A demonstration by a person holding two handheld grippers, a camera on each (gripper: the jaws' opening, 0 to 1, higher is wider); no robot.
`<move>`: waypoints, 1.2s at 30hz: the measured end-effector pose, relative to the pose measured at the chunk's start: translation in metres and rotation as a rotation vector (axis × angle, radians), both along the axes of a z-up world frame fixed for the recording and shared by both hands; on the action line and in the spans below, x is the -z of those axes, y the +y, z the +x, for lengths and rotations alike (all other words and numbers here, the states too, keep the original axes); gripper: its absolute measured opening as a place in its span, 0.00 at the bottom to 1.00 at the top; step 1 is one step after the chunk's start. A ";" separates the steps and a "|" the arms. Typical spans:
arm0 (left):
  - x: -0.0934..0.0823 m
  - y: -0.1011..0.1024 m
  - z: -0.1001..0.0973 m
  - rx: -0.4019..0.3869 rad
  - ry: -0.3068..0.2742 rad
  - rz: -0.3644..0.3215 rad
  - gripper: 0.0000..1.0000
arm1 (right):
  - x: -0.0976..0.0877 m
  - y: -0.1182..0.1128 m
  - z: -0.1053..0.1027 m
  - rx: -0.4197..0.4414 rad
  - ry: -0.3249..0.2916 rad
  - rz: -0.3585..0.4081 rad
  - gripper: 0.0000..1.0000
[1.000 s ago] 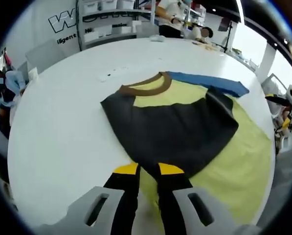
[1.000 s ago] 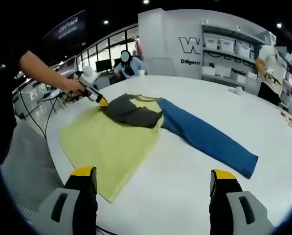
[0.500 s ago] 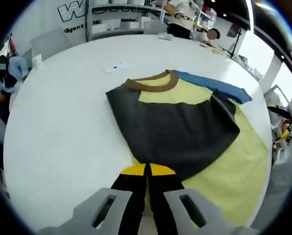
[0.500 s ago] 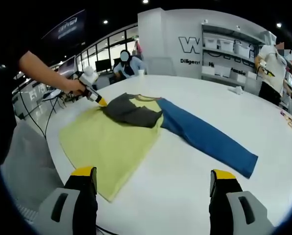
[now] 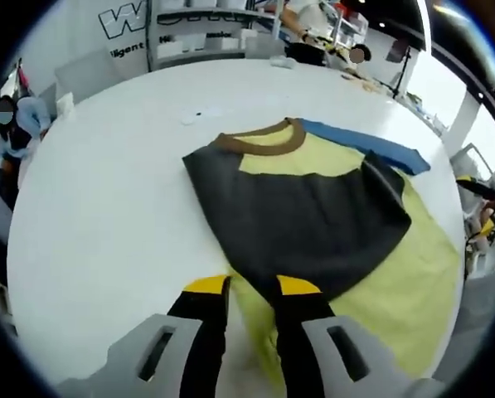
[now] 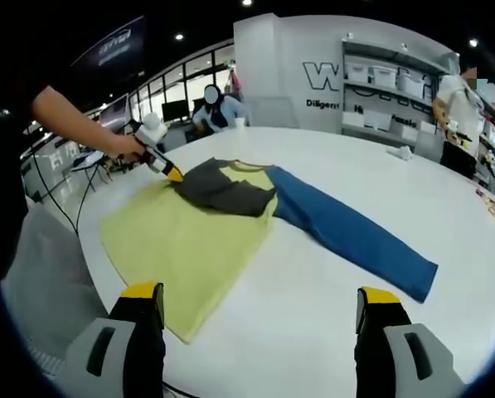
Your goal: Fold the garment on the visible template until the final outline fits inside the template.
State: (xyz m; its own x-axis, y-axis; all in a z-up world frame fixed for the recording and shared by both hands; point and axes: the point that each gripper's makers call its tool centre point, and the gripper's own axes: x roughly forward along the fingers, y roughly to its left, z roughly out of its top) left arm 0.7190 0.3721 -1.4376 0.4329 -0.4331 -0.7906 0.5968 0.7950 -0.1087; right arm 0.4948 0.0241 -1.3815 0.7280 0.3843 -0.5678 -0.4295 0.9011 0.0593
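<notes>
Shirt [image 5: 313, 215] lay limp, light on white bench [image 5: 106, 207]; dark sleeve folded across yellow body, blue sleeve [image 6: 355, 236] outstretched. Left hand-held gripper [image 5: 251, 286] parted, empty, at dark sleeve's hem. Right hand-held gripper [image 6: 259, 298] wide apart, empty. Best hold judged: blue cuff.

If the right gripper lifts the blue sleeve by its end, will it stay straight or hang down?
The blue sleeve lies flat and thin on the white table, so it probably droops from the pinch point. It looks light. Pushed instead, it would likely bunch rather than slide.
</notes>
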 end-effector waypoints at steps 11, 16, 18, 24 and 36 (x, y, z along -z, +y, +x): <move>-0.002 -0.001 -0.001 -0.008 0.013 -0.008 0.07 | 0.001 -0.003 -0.001 0.008 0.005 -0.003 0.94; -0.007 0.002 0.000 -0.048 0.036 -0.057 0.06 | -0.001 -0.002 0.001 0.005 0.002 -0.004 0.94; -0.007 0.004 0.002 -0.069 0.047 -0.075 0.06 | -0.001 -0.002 0.001 0.006 0.001 -0.004 0.94; -0.007 0.012 0.002 -0.097 0.057 -0.107 0.06 | -0.001 -0.001 0.001 0.006 0.000 -0.001 0.94; -0.015 0.001 0.005 0.076 -0.097 0.012 0.18 | 0.000 0.001 0.001 0.010 0.002 0.007 0.94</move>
State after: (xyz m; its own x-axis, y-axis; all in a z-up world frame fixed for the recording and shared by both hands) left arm 0.7236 0.3734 -1.4230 0.4740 -0.4583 -0.7518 0.6625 0.7481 -0.0384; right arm 0.4957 0.0247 -1.3811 0.7307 0.3807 -0.5667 -0.4202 0.9050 0.0661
